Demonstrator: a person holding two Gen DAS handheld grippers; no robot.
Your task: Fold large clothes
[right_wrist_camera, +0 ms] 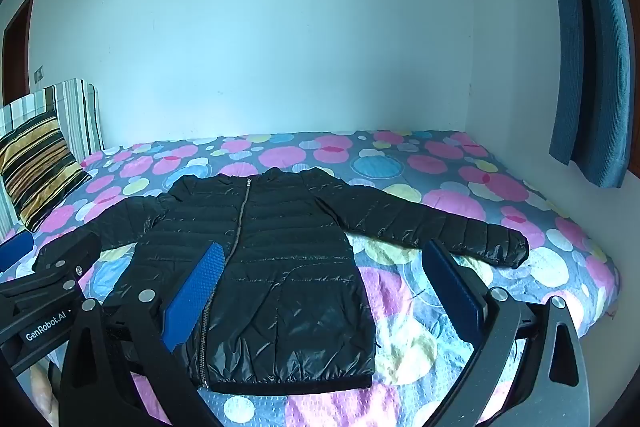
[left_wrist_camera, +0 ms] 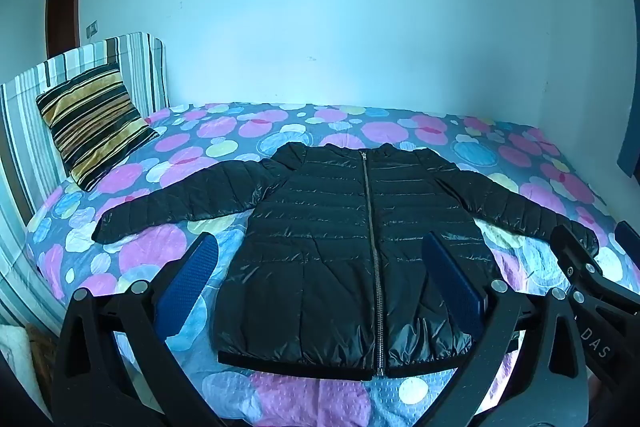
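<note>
A black quilted puffer jacket (left_wrist_camera: 340, 247) lies flat and zipped on the bed, front up, both sleeves spread out sideways; it also shows in the right wrist view (right_wrist_camera: 276, 275). My left gripper (left_wrist_camera: 320, 267) is open and empty, held above the jacket's hem, its blue pads (left_wrist_camera: 192, 275) wide apart. My right gripper (right_wrist_camera: 320, 279) is open and empty, above the jacket's right lower part. The right gripper's body shows at the right edge of the left wrist view (left_wrist_camera: 580, 267); the left gripper's body shows at the left of the right wrist view (right_wrist_camera: 48, 279).
The bed has a sheet (left_wrist_camera: 152, 251) with pink, blue and yellow circles. A striped cushion (left_wrist_camera: 92, 123) leans on a striped headboard (left_wrist_camera: 24, 131) at the left. A pale wall (left_wrist_camera: 320, 27) is behind the bed. A blue curtain (right_wrist_camera: 592, 47) hangs at the right.
</note>
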